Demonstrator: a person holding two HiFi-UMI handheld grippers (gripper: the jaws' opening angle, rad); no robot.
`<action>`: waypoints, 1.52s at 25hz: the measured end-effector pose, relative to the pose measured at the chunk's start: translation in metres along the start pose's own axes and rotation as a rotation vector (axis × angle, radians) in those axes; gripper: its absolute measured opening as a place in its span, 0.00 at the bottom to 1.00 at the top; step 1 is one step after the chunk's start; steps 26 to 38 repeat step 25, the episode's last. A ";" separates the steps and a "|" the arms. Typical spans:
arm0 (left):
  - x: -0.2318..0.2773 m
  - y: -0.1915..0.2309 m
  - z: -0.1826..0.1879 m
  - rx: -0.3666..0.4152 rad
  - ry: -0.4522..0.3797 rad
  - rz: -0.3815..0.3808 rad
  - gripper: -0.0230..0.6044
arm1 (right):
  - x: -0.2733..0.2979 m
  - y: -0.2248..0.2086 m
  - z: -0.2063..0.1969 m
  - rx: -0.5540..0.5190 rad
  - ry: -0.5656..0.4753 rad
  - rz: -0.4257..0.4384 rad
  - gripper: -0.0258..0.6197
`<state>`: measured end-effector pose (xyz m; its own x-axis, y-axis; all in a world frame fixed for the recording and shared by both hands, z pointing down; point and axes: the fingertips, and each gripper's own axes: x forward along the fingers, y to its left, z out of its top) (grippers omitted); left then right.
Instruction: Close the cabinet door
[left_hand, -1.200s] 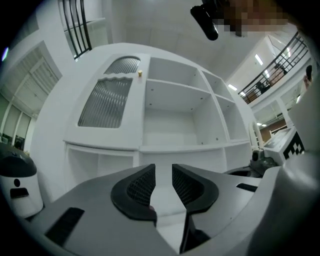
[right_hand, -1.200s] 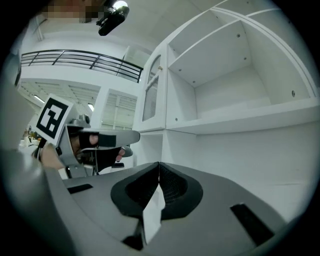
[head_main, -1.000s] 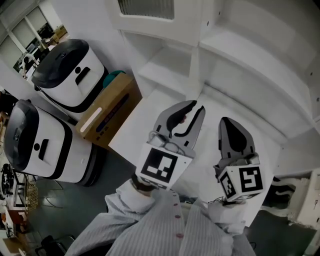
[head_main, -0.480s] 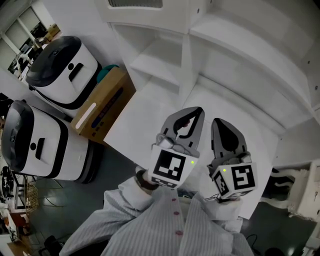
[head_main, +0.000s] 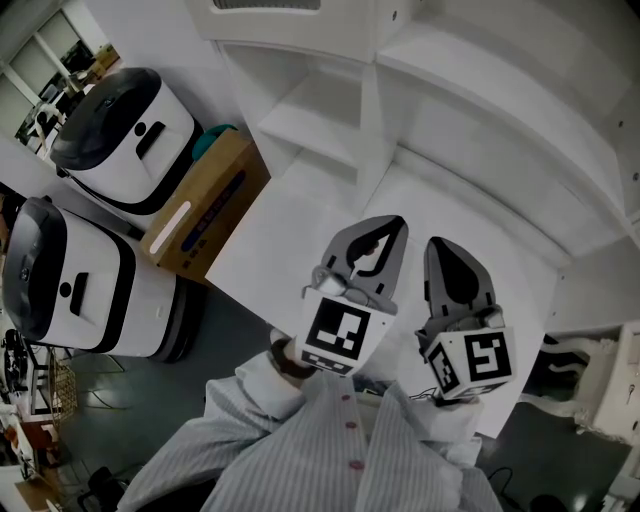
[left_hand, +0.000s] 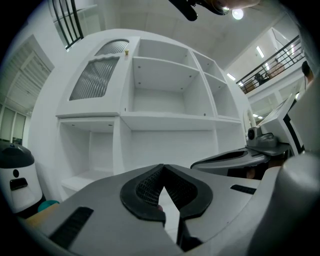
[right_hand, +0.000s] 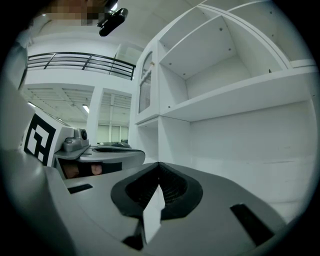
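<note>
The white cabinet (left_hand: 165, 120) filled the space ahead of both pairs of jaws, its open shelves bare. Its ribbed-glass door (left_hand: 95, 75) sat in the top-left bay, above and to the left of the left jaws, and appeared flush with the frame. Well to the left of the jaws stood the far machine (head_main: 112, 140) and the near machine (head_main: 70, 285), both white, with a box (head_main: 205, 215) between them and the jaws. The left gripper (left_hand: 162, 169) had its jaws clenched on nothing. Just beside it, the right gripper (right_hand: 159, 166) had its jaws clenched too, also empty.
</note>
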<state>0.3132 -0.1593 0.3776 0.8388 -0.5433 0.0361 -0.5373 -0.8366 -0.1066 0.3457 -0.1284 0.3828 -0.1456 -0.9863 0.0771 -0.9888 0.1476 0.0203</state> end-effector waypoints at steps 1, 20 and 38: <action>0.000 0.000 0.000 0.001 0.001 -0.001 0.05 | 0.000 0.000 0.000 -0.002 0.001 0.001 0.06; 0.007 0.000 -0.005 -0.009 0.016 -0.012 0.05 | 0.002 0.001 0.006 -0.019 -0.001 0.013 0.06; 0.013 0.003 -0.003 0.008 -0.008 -0.002 0.05 | 0.001 -0.003 0.007 -0.028 -0.002 0.008 0.06</action>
